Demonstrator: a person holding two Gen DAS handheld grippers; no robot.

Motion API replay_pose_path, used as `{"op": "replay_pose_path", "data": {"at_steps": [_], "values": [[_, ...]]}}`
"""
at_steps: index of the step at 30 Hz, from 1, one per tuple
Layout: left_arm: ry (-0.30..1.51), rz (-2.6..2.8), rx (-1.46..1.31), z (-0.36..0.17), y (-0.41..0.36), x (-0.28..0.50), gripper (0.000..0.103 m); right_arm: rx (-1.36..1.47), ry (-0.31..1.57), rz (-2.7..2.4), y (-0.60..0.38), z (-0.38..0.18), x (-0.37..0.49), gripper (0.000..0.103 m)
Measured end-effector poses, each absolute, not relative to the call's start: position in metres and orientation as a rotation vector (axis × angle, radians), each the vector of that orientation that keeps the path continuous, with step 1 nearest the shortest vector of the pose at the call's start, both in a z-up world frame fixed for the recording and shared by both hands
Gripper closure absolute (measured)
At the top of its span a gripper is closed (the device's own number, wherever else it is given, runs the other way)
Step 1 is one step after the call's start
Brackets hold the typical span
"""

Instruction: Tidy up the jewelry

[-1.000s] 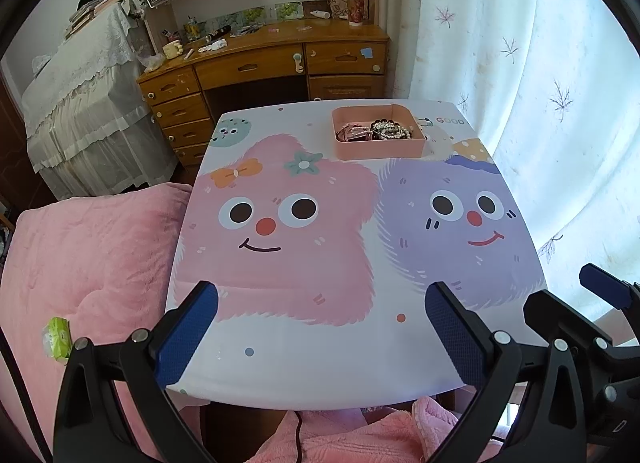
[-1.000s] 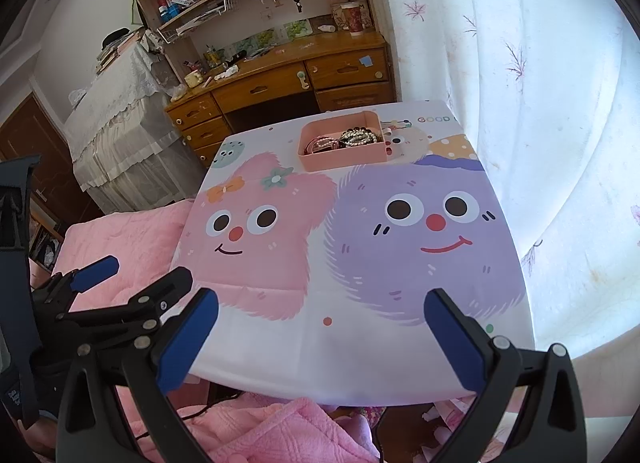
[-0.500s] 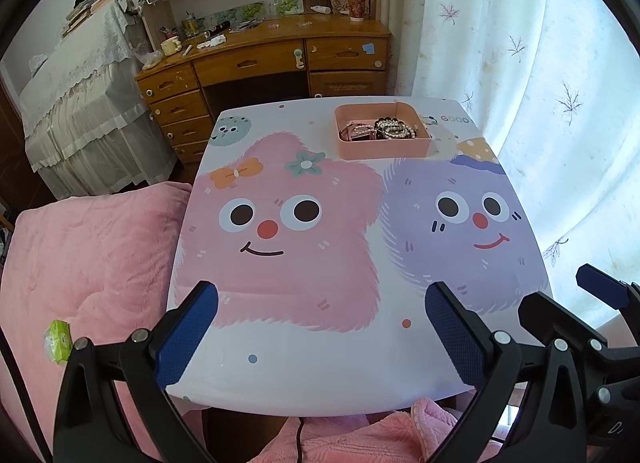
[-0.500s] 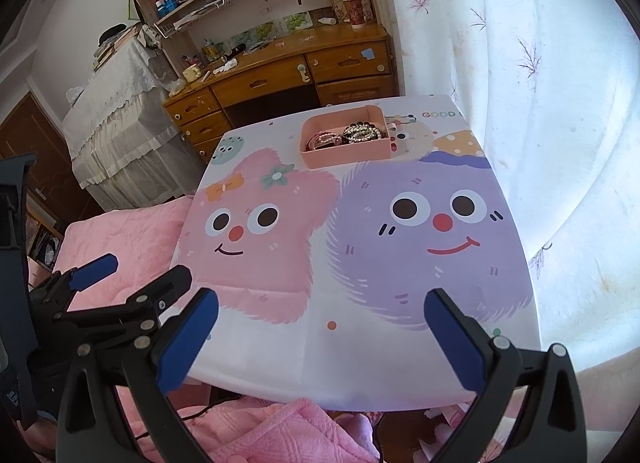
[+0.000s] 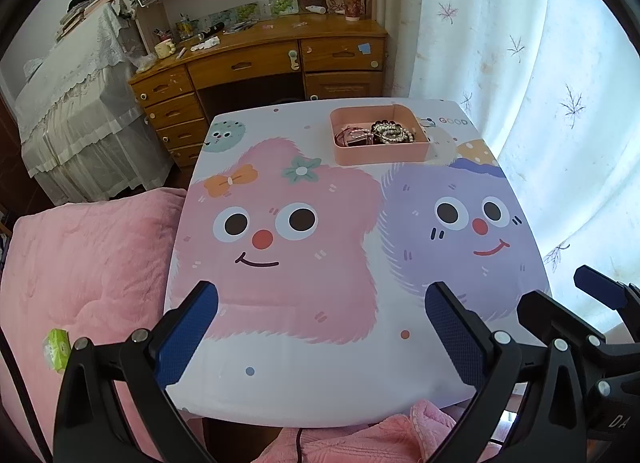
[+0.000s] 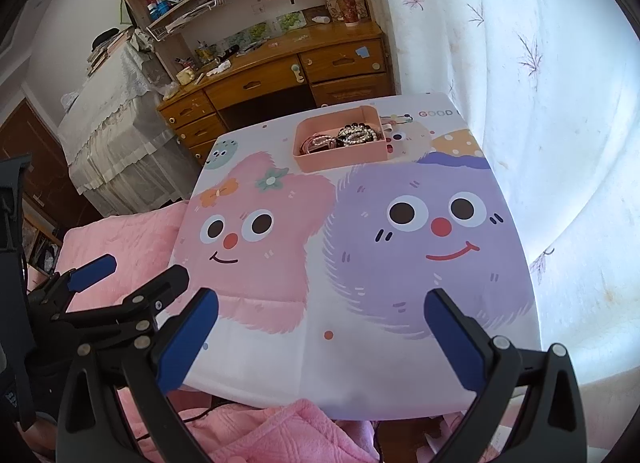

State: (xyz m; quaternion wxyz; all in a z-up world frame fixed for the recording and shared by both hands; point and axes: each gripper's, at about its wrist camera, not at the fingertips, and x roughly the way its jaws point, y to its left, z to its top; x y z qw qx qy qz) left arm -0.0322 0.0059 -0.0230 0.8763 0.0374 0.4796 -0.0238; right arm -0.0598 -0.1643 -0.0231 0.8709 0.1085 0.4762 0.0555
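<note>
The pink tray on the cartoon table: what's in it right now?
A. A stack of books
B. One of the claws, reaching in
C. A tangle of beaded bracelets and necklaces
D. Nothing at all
C: the pink tray at the far side of the table holds a heap of beaded jewelry, while both claws hang open near the table's close edge.

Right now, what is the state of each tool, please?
Left tool: open, holding nothing.
Right tool: open, holding nothing.
</note>
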Motion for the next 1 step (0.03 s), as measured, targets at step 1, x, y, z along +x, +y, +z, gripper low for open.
{"op": "replay_pose_path", "data": {"at_steps": [1], "values": [[1.000,-0.053,0.075,-0.0230,0.0060,-0.0317,0.001,0.231,0.999,0.116,-0.1652,-0.0243,-0.0588,0.000]]}}
